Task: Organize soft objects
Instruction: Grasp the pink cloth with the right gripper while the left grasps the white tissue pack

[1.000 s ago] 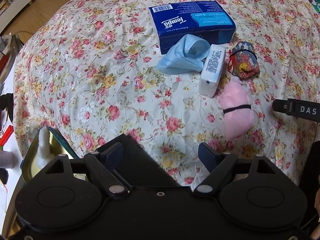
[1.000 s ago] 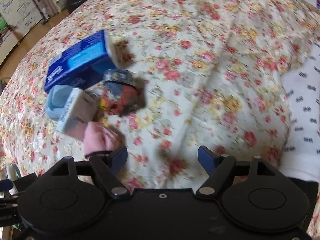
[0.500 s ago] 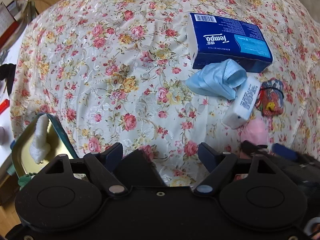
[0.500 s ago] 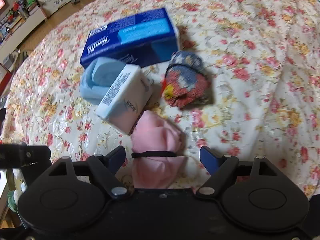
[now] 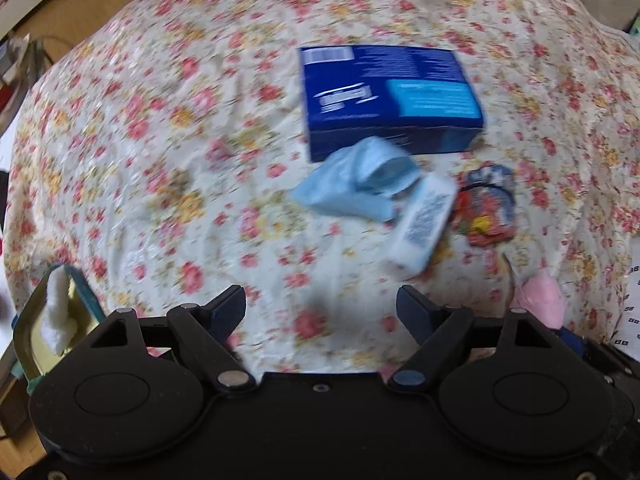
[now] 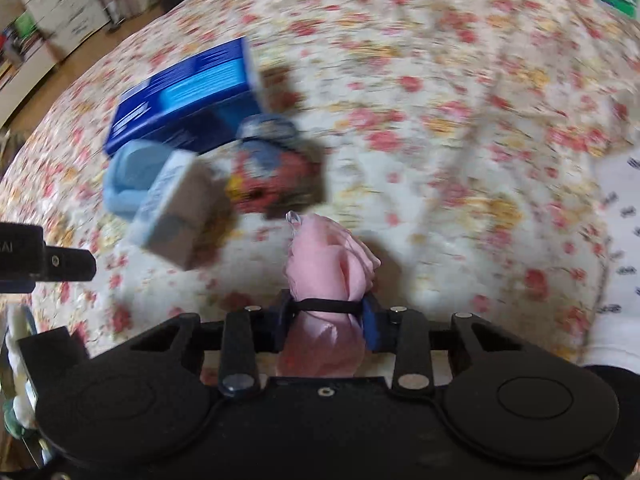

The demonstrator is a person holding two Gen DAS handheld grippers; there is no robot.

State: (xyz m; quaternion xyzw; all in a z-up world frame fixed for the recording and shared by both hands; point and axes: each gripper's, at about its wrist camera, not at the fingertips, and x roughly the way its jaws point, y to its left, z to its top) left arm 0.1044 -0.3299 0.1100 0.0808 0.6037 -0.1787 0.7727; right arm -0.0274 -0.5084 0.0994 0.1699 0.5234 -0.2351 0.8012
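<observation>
My right gripper is shut on a pink cloth bundle tied with a black band, held just above the floral bedspread; the bundle also shows in the left wrist view. My left gripper is open and empty over the bedspread. Ahead lie a blue tissue box, a light blue face mask, a small white tissue pack and a multicoloured cloth bundle. The same items appear left of the pink bundle in the right wrist view: box, mask, pack, colourful bundle.
An open metal tin with something white inside sits off the bed's left edge. The left gripper's body shows at the left of the right wrist view. White patterned fabric lies at the right. Shelves and floor lie beyond the bed.
My right gripper has closed on the pink bundle and lifted it slightly. The left gripper has shifted, staying open; both views are motion-blurred.
</observation>
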